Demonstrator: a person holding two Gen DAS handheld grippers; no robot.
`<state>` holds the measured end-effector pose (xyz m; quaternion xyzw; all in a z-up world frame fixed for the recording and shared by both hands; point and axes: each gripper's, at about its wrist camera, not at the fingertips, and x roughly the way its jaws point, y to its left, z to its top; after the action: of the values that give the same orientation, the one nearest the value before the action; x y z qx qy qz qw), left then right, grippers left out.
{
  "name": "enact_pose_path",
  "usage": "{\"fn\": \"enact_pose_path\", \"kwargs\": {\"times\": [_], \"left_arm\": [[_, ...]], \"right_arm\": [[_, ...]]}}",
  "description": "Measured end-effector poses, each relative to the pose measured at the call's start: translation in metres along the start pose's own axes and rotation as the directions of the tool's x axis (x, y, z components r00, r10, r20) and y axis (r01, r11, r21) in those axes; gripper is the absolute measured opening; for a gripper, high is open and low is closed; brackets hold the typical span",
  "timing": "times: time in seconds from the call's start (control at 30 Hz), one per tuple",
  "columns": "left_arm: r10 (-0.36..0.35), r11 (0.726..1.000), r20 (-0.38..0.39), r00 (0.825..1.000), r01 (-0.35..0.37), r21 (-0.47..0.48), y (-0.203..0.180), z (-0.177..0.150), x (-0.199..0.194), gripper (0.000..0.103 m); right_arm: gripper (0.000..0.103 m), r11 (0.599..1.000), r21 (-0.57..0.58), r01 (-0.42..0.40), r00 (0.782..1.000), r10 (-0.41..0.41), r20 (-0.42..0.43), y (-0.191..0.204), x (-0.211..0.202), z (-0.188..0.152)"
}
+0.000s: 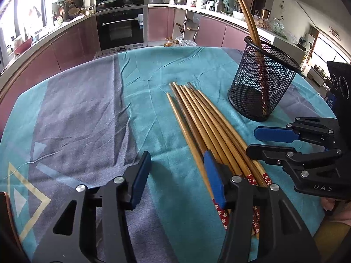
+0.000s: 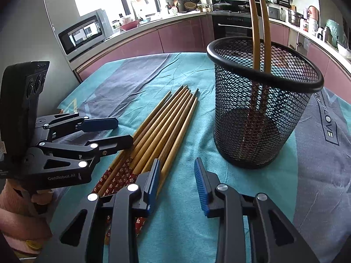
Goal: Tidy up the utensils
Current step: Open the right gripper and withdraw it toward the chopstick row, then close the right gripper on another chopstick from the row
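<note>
**A:** What's nearest you?

**B:** In my left wrist view the left gripper (image 1: 175, 171) has its jaws moderately apart with nothing clamped. Its right pad sits at the leftmost sticks of the chopstick bundle (image 1: 204, 129), near the red floral ends at 5 o'clock; whether it touches, I can't tell. The right gripper (image 2: 177, 182) is narrower and also empty: its left pad lies against the bundle's right edge, and bare teal cloth (image 2: 186, 219) shows between the jaws.

**A:** How would you take one cleanly?

**B:** I judge the next step is picking a stick. I'd single out an outer one near its patterned end, get one pad under its flank and close slowly, so the neighbours don't roll or ride up with it.

**A:** And further out?

**B:** The mesh cup (image 1: 263, 87) stands at 1 o'clock in the left view, just beyond the bundle's tips, already holding two chopsticks (image 1: 248, 15) leaning on its rim. It looks light, so I'd come in from above rather than nudge it.

**A:** Room to move?

**B:** The counter (image 1: 76, 109) is open cloth from 9 to 11 o'clock. Its far edge runs behind the cup.
</note>
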<state>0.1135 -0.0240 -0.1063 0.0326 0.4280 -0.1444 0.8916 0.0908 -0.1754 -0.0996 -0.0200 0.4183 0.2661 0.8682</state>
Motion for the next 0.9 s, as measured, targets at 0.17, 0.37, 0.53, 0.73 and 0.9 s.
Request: {"fn": "enact_pose_path", "kwargs": {"times": [0.17,0.37,0.53,0.73,0.9], "left_arm": [[0.033,0.999,-0.011,0.999,-0.033,0.027,-0.004,-0.001,0.003,0.047],[0.028,0.999,-0.011,1.000,-0.028,0.016,-0.001,0.005,0.008,0.044],[0.031,0.999,-0.013,0.999,-0.031,0.012,-0.002,0.011,0.014,0.031],[0.014,0.999,-0.005,1.000,-0.014,-0.036,0.000,0.011,0.012,0.013],[0.007,0.997,0.017,1.000,-0.005,-0.079,0.005,0.008,0.003,0.008]], "right_arm": [[0.029,1.000,0.000,0.007,1.000,-0.007,-0.007,-0.001,0.000,-0.001],[0.024,0.999,-0.014,0.035,0.999,-0.035,-0.013,0.003,0.007,0.005],[0.016,0.999,0.003,0.043,0.999,-0.043,-0.008,0.001,0.011,0.009],[0.008,0.998,0.057,0.017,1.000,-0.017,0.002,-0.008,0.009,0.007],[0.006,0.995,0.103,0.000,1.000,-0.003,0.028,-0.017,0.001,0.005]]}}
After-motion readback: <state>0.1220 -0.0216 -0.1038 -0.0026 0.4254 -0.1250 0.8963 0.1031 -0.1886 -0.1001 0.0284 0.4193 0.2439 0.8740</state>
